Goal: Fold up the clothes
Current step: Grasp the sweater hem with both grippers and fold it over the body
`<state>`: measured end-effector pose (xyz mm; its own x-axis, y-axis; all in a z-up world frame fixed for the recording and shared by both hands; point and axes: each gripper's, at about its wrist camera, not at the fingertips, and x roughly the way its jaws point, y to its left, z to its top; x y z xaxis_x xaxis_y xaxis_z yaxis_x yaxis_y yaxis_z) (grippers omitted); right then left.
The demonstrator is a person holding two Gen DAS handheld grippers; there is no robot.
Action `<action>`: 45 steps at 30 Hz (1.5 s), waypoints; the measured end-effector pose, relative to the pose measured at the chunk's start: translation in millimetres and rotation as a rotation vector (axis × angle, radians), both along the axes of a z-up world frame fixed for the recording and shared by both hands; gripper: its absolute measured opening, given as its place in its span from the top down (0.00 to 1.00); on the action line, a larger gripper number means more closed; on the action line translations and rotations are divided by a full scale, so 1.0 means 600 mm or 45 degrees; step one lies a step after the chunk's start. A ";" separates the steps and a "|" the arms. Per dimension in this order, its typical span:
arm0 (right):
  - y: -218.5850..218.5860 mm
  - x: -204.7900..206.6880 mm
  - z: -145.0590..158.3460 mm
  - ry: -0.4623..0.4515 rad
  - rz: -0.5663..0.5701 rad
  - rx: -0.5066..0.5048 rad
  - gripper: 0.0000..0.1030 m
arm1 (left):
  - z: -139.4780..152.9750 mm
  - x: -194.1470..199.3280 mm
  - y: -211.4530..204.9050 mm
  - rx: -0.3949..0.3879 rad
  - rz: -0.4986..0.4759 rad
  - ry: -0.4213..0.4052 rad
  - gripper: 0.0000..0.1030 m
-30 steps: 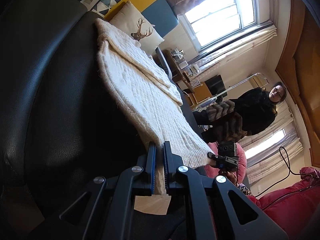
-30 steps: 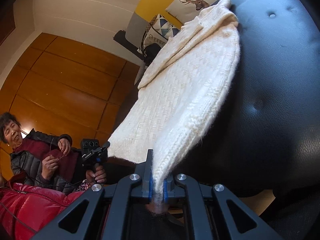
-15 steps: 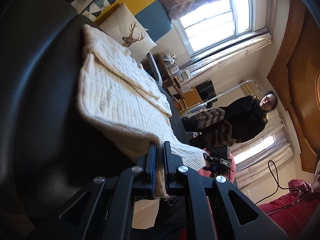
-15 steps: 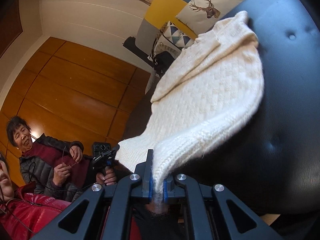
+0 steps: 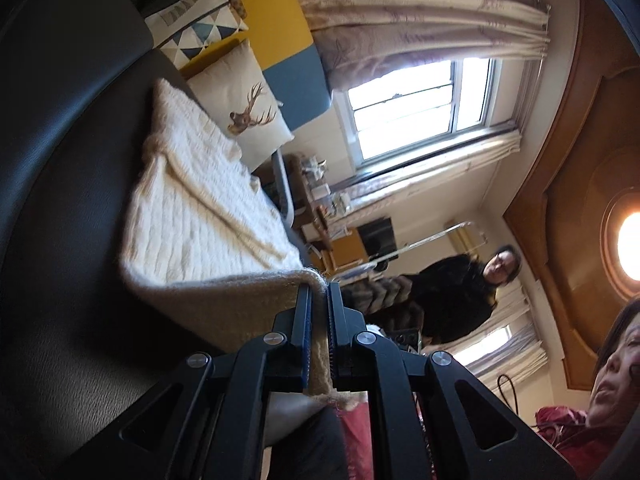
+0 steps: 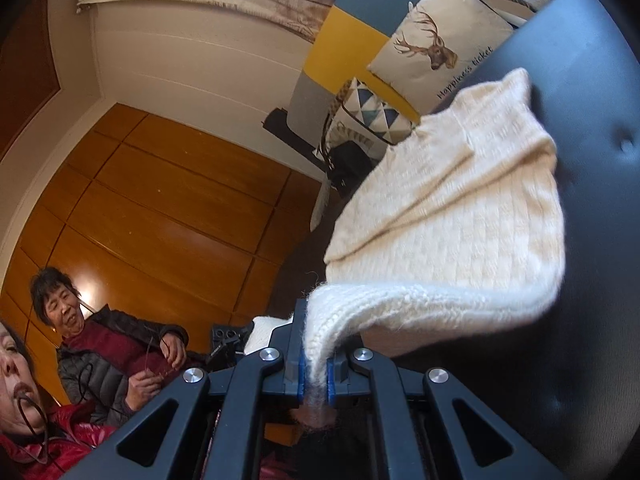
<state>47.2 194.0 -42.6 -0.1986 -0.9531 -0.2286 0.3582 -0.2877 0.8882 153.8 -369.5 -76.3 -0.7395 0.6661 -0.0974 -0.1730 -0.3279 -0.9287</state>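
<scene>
Cream knitted wool, a sweater (image 5: 208, 216), lay on the black padded seat (image 5: 72, 240), its far end near the back edge of the seat beside the deer cushion (image 5: 244, 112). The left tool (image 5: 319, 320) was closed tightly on one near corner of the hem, and the right tool (image 6: 316, 364) was closed on the other near corner, with the wool squeezed between the blue pads. Compared with a second ago, both tools had lifted the near edge and carried it toward the far end: the hem now stood up like a ridge, and the visible flat part of the sweater had become shorter. I judge that this was a fold of the lower half over the upper half, somewhere in its middle. The hem was not yet resting on the far part, so the fold was not finished. A sleeve (image 6: 432, 184) already lay folded across the body.
</scene>
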 end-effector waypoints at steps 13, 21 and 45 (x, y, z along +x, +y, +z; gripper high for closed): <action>-0.020 -0.124 0.045 0.033 -0.078 -0.070 0.95 | 0.014 -0.104 -0.039 0.117 0.118 0.072 0.94; -0.047 -0.200 0.026 -0.011 -0.119 -0.123 0.95 | -0.005 -0.159 -0.061 0.130 0.184 0.074 0.94; -0.091 -0.431 -0.126 -0.245 -0.271 -0.085 0.95 | -0.119 -0.365 -0.113 0.208 0.282 -0.159 0.94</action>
